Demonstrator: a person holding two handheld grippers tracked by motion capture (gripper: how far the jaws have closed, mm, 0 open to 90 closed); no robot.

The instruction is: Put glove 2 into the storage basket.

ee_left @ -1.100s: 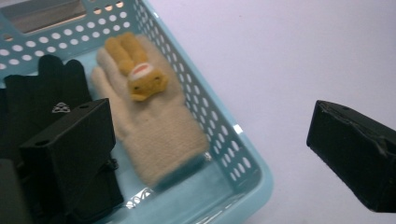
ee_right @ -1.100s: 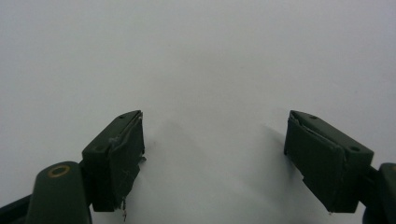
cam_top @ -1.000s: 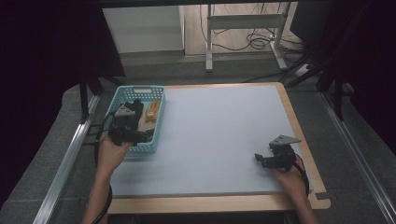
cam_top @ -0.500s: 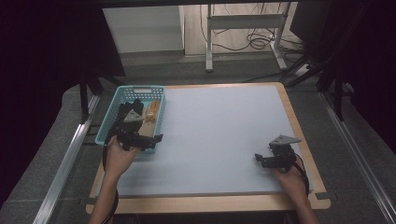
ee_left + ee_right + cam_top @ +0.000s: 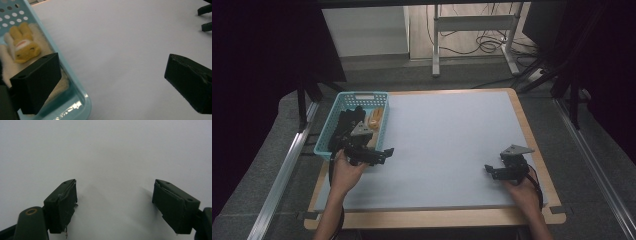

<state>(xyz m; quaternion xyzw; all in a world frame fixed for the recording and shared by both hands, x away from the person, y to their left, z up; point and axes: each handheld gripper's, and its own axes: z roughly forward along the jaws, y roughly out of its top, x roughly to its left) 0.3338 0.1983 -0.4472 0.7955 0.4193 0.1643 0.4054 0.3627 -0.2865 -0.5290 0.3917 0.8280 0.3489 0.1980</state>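
A light blue plastic basket (image 5: 328, 134) stands at the table's left edge. In it a yellow plush toy (image 5: 374, 119) lies beside dark items (image 5: 344, 125). In the left gripper view the yellow plush toy (image 5: 22, 46) rests on something white and fluffy (image 5: 7, 67) inside the basket's rim (image 5: 77, 87). My left gripper (image 5: 384, 154) is open and empty at the basket's near right corner, over the mat; its jaws stand wide apart (image 5: 112, 75). My right gripper (image 5: 490, 172) rests open near the mat's front right, with bare mat between its jaws (image 5: 115, 202).
A pale grey-blue mat (image 5: 447, 140) covers the wooden table (image 5: 537, 150). The right gripper's jaw tips (image 5: 206, 17) show far off in the left gripper view. Metal rails (image 5: 282, 170) run along both sides, and a desk frame with cables (image 5: 472, 30) stands behind.
My left gripper has drawn back out of the basket toward the near side and right, ending over the mat by the basket's corner. The right gripper has stayed put.
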